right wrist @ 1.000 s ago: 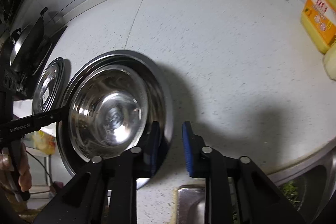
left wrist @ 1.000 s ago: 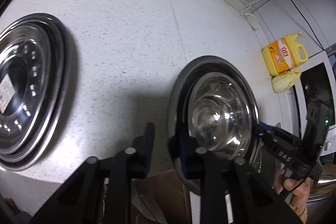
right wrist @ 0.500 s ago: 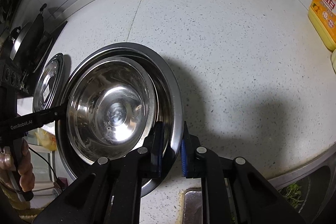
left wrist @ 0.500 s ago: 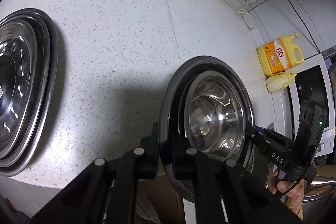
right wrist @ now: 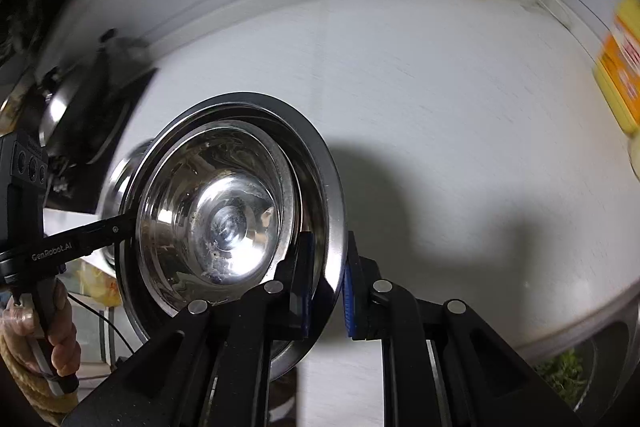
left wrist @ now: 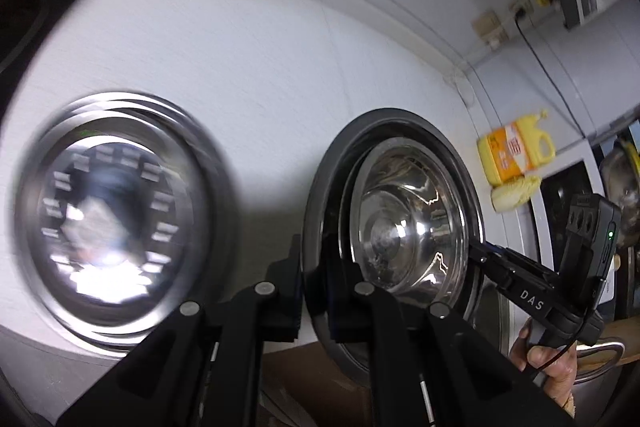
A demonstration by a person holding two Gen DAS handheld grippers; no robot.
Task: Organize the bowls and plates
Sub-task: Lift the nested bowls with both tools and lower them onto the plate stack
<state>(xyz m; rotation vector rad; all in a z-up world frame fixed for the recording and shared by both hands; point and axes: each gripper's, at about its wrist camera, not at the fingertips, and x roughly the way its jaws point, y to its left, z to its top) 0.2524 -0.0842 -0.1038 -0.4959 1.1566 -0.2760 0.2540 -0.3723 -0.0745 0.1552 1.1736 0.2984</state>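
Observation:
A steel plate with a steel bowl in it is held up off the white counter between both grippers. My left gripper is shut on the plate's left rim. My right gripper is shut on the plate's right rim; the bowl sits inside. The right gripper also shows in the left wrist view. A stack of steel plates lies on the counter to the left, blurred.
A yellow detergent jug and a pale cabbage stand at the right by the wall. A dark stove with a pan is at the left. A sink lies at the lower right.
Both grippers have lifted the plate with the bowl off the counter and carried it left, closer to the stack of plates. Both views are motion blurred.

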